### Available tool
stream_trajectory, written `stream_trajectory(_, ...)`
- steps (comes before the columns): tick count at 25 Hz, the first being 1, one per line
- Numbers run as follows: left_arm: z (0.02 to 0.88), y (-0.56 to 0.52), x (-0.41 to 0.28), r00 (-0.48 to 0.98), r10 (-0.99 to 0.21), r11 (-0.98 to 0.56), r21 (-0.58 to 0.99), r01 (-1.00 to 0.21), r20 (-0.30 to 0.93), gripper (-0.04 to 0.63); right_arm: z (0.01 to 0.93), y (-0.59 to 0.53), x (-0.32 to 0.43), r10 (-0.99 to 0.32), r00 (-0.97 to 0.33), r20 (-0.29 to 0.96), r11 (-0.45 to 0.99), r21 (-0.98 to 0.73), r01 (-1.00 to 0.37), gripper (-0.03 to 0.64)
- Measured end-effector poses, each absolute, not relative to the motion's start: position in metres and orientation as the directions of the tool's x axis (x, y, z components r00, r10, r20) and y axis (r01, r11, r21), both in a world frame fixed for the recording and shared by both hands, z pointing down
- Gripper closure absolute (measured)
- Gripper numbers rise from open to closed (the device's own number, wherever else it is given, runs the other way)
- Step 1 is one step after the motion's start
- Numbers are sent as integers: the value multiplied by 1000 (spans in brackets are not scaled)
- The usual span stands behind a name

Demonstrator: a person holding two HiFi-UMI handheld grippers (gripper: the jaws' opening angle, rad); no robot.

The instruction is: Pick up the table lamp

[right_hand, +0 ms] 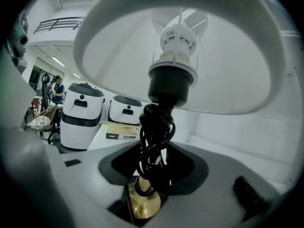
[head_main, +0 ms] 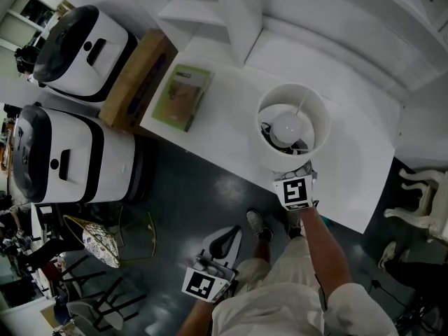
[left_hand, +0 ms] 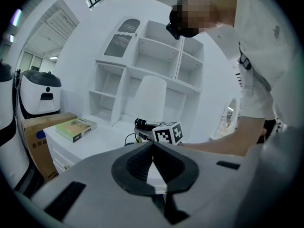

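Two white appliances (head_main: 70, 96) and a cardboard box (head_main: 136, 82) stand at the left, beside a white table (head_main: 231, 128) with a green book (head_main: 183, 96) on it. The left gripper (left_hand: 153, 143) hangs low before the table, jaws together and empty. The table lamp (head_main: 290, 128) stands near the table's front edge. The right gripper (right_hand: 154, 151) reaches under its shade, jaws partly apart on either side of the brass stem (right_hand: 145, 201), which is wound with black cord (right_hand: 154, 125).
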State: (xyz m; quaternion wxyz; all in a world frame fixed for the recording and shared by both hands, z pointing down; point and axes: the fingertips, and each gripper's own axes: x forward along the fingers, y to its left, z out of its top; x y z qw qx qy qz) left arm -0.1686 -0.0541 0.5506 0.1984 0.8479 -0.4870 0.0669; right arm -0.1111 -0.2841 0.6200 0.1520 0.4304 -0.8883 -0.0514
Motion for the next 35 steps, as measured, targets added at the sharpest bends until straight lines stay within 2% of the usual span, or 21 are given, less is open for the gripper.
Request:
stream_trajectory(20,542,-56,-164,504,-815,-437,269,-858,286,585,585,-271,-115,-754,-620,217,657,273,-703,456)
stream_trajectory(35,504,-78,-162,508,-837,-461,239,-855,202,585,496,-269,-111,-746,-651,142,662,271,-699,457)
